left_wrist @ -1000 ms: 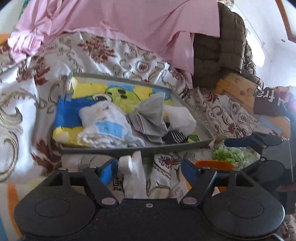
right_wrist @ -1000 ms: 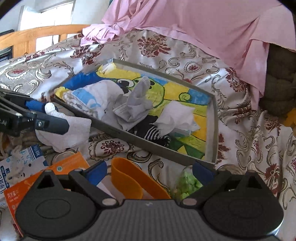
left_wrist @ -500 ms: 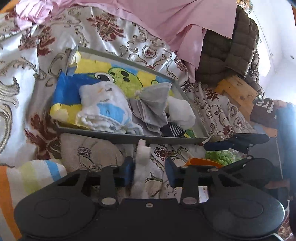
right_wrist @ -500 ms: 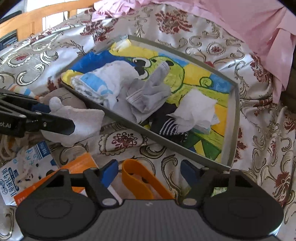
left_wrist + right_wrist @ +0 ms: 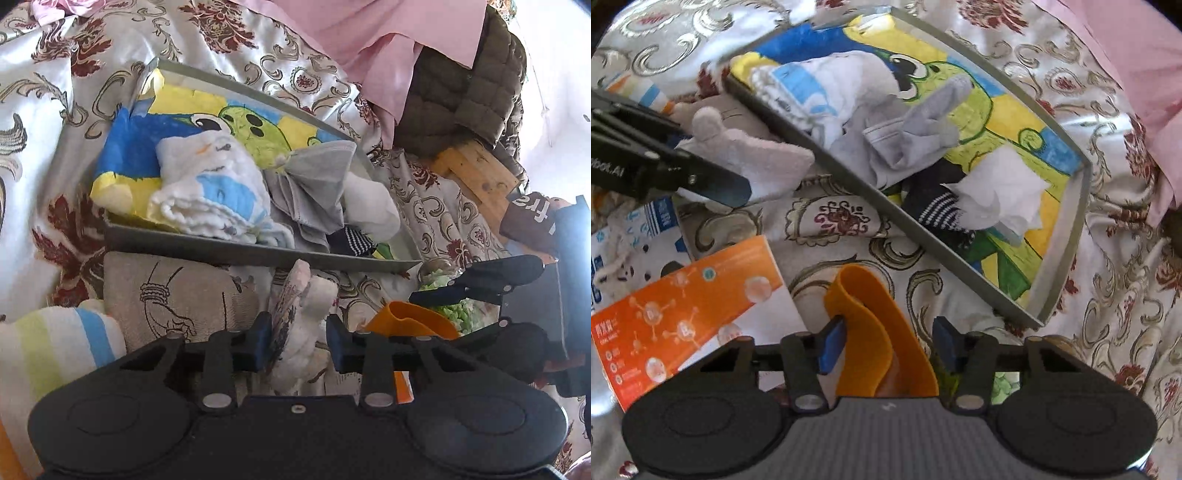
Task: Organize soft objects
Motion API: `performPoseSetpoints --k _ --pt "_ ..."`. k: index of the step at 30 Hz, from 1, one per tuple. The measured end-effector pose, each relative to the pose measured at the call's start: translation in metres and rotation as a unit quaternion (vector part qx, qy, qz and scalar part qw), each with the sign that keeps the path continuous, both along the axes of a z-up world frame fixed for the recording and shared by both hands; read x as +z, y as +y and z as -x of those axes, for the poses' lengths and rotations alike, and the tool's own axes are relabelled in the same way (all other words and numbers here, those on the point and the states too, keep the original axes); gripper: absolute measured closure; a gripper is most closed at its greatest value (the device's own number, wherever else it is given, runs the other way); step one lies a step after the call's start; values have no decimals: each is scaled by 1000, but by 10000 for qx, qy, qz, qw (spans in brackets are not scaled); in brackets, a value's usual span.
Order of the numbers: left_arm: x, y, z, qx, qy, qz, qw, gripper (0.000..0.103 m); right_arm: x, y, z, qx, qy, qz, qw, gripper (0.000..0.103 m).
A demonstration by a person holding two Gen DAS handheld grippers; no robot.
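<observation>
A grey tray (image 5: 236, 251) with a cartoon lining lies on the patterned bedspread, also in the right wrist view (image 5: 1067, 236). It holds a white-and-blue towel (image 5: 214, 195), a grey cloth (image 5: 314, 184), a white cloth (image 5: 373, 206) and a striped sock (image 5: 938, 214). My left gripper (image 5: 299, 343) is shut on a pale soft toy (image 5: 303, 325), seen from the right wrist (image 5: 746, 158), just in front of the tray. My right gripper (image 5: 886, 343) is part closed around an orange band (image 5: 875, 325).
A beige printed cloth (image 5: 177, 295) and a striped towel (image 5: 55, 347) lie left of the toy. An orange box (image 5: 683, 310) and blue-white packets (image 5: 639, 236) lie front left. Green stuff in a bag (image 5: 450, 306), a pink sheet (image 5: 388, 33) and a brown jacket (image 5: 458, 96) are nearby.
My left gripper closed on the pale soft toy and lifted it off the bed. My right gripper moved forward over the orange band and its fingers narrowed around it.
</observation>
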State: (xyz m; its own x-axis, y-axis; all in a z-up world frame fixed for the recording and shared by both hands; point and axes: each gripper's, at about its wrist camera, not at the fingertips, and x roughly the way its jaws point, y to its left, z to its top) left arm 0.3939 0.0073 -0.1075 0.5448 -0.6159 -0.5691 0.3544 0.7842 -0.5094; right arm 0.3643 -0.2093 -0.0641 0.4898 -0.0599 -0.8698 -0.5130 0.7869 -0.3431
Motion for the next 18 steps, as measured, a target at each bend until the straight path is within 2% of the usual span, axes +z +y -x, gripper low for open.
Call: performPoseSetpoints --k 4,8,13,18 --pt "-1 1 -1 79 66 -14 9999 68 -1 0 2 85 100 223 9997 45" --pt "0 0 0 56 45 -92 9999 73 -3 -3 0 -72 190 156 9997 46" --pt "1 -1 0 115 25 -224 9997 83 -5 0 4 -20 116 191 9997 51" --pt "3 -4 1 65 -24 -366 9993 83 -6 1 12 65 -52 177 9998 53"
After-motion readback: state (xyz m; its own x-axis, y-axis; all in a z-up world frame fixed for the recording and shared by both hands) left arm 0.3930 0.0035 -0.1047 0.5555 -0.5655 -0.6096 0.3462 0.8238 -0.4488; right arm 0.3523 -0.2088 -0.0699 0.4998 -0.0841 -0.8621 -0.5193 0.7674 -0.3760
